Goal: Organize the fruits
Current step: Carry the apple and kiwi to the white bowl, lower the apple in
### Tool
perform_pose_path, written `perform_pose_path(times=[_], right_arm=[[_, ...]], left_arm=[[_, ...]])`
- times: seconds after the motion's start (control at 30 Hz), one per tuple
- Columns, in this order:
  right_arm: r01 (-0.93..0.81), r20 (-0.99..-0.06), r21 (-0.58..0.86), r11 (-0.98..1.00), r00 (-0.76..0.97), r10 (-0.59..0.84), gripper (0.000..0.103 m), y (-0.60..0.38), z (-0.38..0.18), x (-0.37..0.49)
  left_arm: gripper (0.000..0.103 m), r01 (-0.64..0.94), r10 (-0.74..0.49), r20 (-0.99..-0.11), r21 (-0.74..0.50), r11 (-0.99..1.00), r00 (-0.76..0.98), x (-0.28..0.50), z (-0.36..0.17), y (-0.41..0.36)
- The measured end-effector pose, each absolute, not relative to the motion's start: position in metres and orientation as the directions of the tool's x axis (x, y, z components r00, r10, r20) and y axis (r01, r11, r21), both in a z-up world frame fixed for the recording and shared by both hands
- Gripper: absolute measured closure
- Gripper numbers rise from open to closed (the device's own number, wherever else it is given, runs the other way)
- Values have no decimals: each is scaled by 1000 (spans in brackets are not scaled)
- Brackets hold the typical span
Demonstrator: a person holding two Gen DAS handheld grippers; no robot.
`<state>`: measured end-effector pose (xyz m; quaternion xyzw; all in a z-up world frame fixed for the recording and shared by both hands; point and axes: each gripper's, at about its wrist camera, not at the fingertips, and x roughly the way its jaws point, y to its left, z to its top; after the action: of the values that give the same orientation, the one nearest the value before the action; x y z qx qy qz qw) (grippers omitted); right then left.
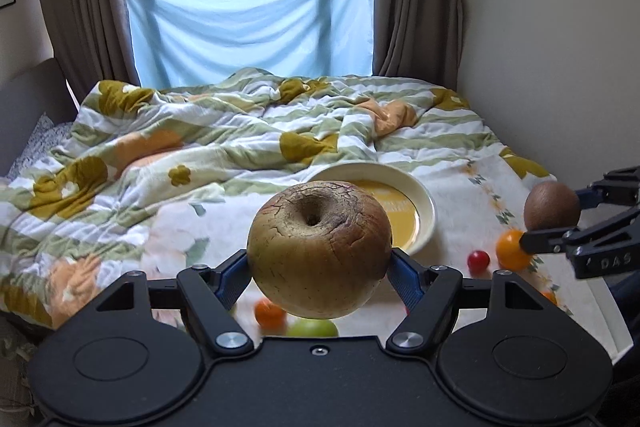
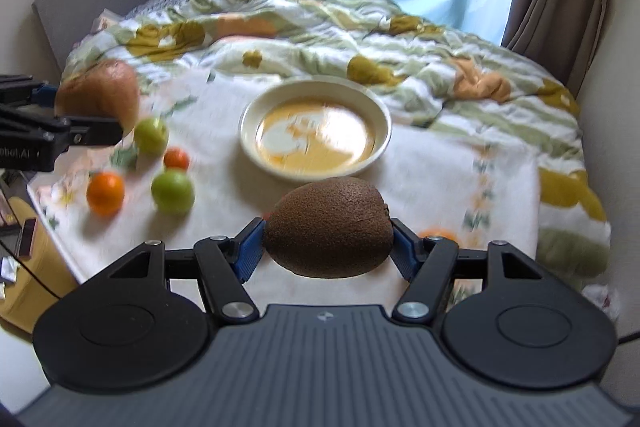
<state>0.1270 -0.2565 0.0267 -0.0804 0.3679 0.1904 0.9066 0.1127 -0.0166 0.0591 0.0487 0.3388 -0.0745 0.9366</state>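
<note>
My left gripper (image 1: 319, 263) is shut on a brownish, wrinkled apple (image 1: 319, 251) and holds it above the bed, short of the cream bowl (image 1: 424, 195). It also shows at the left of the right wrist view (image 2: 96, 115) with the apple (image 2: 100, 93). My right gripper (image 2: 328, 231) is shut on a brown kiwi (image 2: 330, 227), held above the bed in front of the bowl (image 2: 384, 119). In the left wrist view it shows at the right (image 1: 532, 227) with the kiwi (image 1: 552, 205). The bowl holds no fruit.
Loose fruit lies on the bed: two green ones (image 2: 173, 191) (image 2: 151, 135), an orange (image 2: 105, 193), a small orange-red one (image 2: 176, 159), a yellow-orange one (image 1: 512, 249) and a red cherry tomato (image 1: 479, 261). A rumpled floral quilt (image 1: 200, 131) covers the bed behind. A wall stands right.
</note>
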Motion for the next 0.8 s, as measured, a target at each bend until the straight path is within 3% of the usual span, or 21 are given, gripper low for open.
perform_pose_path(times=[0.33,0.8], right_arm=[[-361,-680,15,932,680,275,23,-250,61,205],[-263,-700,81,961,672,243,23,-253,28,328]], left_arm=[[26,242,-156,-649,44,969,745,202,62,-16],[26,363,-236,-741,12,932,629,324,-10,-47]])
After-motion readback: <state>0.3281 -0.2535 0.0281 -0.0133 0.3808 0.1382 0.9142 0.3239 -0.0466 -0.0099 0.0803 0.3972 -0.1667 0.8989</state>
